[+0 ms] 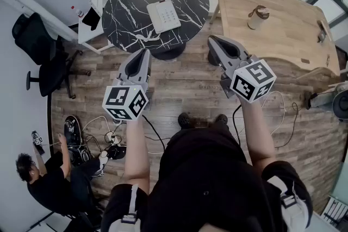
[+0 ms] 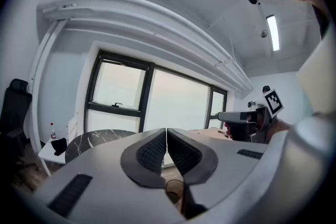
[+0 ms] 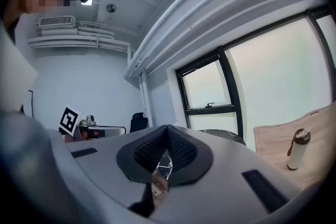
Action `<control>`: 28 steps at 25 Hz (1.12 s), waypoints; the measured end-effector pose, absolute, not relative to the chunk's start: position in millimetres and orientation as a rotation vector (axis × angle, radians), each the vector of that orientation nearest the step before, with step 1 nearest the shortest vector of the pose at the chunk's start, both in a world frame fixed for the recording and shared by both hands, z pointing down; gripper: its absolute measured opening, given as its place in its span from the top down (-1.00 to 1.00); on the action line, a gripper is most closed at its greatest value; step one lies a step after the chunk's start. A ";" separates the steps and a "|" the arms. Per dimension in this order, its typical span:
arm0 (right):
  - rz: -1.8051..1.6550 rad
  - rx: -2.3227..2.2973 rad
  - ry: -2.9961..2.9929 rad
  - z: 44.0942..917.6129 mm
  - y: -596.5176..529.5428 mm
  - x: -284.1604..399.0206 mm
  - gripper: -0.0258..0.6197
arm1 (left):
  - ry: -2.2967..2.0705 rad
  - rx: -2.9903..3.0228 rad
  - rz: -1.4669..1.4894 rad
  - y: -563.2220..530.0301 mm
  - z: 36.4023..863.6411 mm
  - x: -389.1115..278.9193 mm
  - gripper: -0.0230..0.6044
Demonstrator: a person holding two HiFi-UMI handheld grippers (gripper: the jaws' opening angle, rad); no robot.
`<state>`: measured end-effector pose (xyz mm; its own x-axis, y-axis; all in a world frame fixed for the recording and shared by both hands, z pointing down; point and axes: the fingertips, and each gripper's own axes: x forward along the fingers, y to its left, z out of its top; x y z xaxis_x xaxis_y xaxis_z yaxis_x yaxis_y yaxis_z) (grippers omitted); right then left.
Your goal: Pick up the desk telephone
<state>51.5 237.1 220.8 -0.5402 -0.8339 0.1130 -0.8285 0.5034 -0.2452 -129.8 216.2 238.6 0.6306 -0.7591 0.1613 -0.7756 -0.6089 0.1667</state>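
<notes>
Round black marble table (image 1: 128,5); wooden desk (image 1: 288,35) beside it, bearing a capped bottle (image 1: 257,17). Black office chair (image 1: 43,70) at left. Cables (image 1: 100,127) on plank floor (image 1: 185,84) near a seated person (image 1: 46,185).

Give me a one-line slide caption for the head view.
Shut and empty, the left gripper and right gripper hover short of the white desk telephone on the round black marble table.

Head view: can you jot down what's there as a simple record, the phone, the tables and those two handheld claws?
phone: white desk telephone, lying on the round black marble table
other table: wooden table with a bottle on it
left gripper: shut, empty, short of the phone
right gripper: shut, empty, short of the phone
task: phone not yet picked up
</notes>
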 end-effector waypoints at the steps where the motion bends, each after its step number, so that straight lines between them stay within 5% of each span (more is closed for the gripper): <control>1: -0.423 -1.506 2.702 221.4 238.2 52.5 0.83 | -1.258 2.635 0.112 217.5 238.8 -130.6 0.86; 28: -0.520 -1.508 2.859 276.7 231.2 31.7 0.82 | -1.197 2.596 0.246 207.7 287.5 -132.3 0.86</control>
<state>31.7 231.2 276.7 -0.5687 -0.7800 0.2609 -0.8220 0.5273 -0.2152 -132.3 207.7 287.5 0.6440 -0.7178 0.2647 -0.7640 -0.6215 0.1735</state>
